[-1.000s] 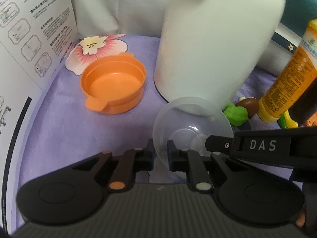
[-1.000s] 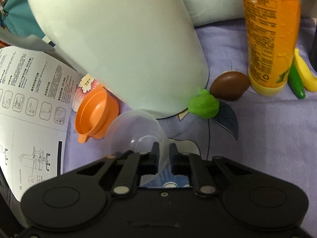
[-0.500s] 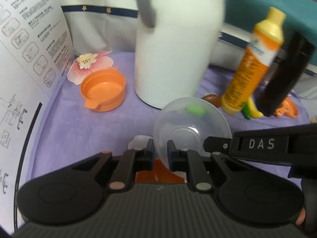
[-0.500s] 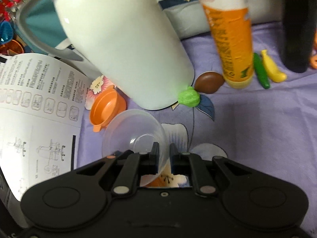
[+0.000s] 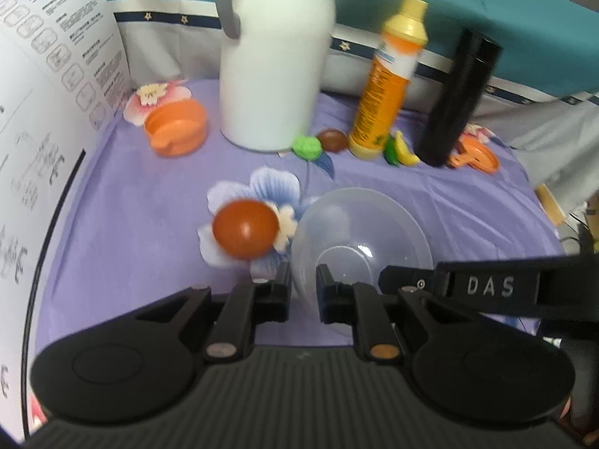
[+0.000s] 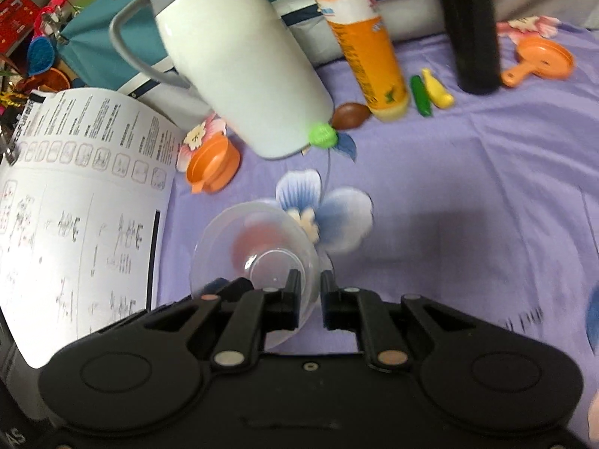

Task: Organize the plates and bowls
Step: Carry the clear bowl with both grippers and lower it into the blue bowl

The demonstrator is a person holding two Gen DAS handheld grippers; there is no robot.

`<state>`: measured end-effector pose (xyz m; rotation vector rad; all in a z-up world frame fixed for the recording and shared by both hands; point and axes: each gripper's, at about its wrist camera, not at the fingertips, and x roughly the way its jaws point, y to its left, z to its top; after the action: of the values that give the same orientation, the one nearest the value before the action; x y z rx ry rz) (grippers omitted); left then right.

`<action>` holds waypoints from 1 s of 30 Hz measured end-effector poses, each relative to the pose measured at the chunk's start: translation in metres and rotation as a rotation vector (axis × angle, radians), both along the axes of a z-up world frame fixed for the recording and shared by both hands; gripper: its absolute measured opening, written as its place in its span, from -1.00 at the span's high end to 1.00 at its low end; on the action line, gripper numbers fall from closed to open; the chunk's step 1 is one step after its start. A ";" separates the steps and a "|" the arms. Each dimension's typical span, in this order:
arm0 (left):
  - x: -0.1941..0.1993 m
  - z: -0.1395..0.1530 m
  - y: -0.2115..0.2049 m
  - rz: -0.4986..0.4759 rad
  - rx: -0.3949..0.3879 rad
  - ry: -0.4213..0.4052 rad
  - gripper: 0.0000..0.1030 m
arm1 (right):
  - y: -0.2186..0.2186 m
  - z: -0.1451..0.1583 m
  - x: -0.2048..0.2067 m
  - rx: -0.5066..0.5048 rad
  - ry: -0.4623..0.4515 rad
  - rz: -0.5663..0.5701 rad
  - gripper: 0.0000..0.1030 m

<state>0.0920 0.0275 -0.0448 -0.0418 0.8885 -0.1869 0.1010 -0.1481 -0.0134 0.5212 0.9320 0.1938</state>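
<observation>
A clear plastic bowl [image 5: 359,232] is held above the purple cloth by both grippers. My left gripper [image 5: 303,288] is shut on its near left rim. My right gripper [image 6: 309,293] is shut on its right rim, and the bowl [image 6: 254,247] tilts to the left there. The right gripper's arm marked DAS [image 5: 486,286] crosses the left wrist view. A small orange bowl [image 5: 176,127] stands at the far left by the paper sheet; it also shows in the right wrist view [image 6: 213,164]. An orange plate with a handle [image 6: 543,60] lies at the far right.
A white jug [image 5: 273,56], an orange bottle [image 5: 389,78] and a black flask [image 5: 456,97] stand along the back. A red-orange ball [image 5: 245,228] lies on the cloth left of the bowl. Small toy foods [image 5: 322,142] lie by the jug. A printed sheet [image 5: 41,119] curls up at left.
Both grippers have pulled back and up from the jug with the clear bowl in them. The red-orange ball has come into view on the cloth.
</observation>
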 end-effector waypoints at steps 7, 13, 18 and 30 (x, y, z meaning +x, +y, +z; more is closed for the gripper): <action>-0.045 -0.003 -0.008 -0.034 -0.021 0.032 0.76 | -0.011 -0.010 -0.058 -0.007 0.025 0.010 0.78; -0.077 -0.003 -0.019 -0.076 -0.013 0.040 0.75 | -0.021 -0.017 -0.094 -0.004 0.045 0.006 0.78; -0.095 -0.008 -0.027 -0.099 0.002 0.058 0.76 | -0.030 -0.021 -0.116 0.014 0.060 0.000 0.77; -0.108 -0.022 -0.037 -0.125 0.025 0.114 0.75 | -0.036 -0.039 -0.137 0.021 0.115 0.007 0.74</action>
<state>-0.0164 -0.0098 -0.0669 0.0268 1.0079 -0.2924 -0.0358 -0.1840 -0.0520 0.5529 1.0448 0.1814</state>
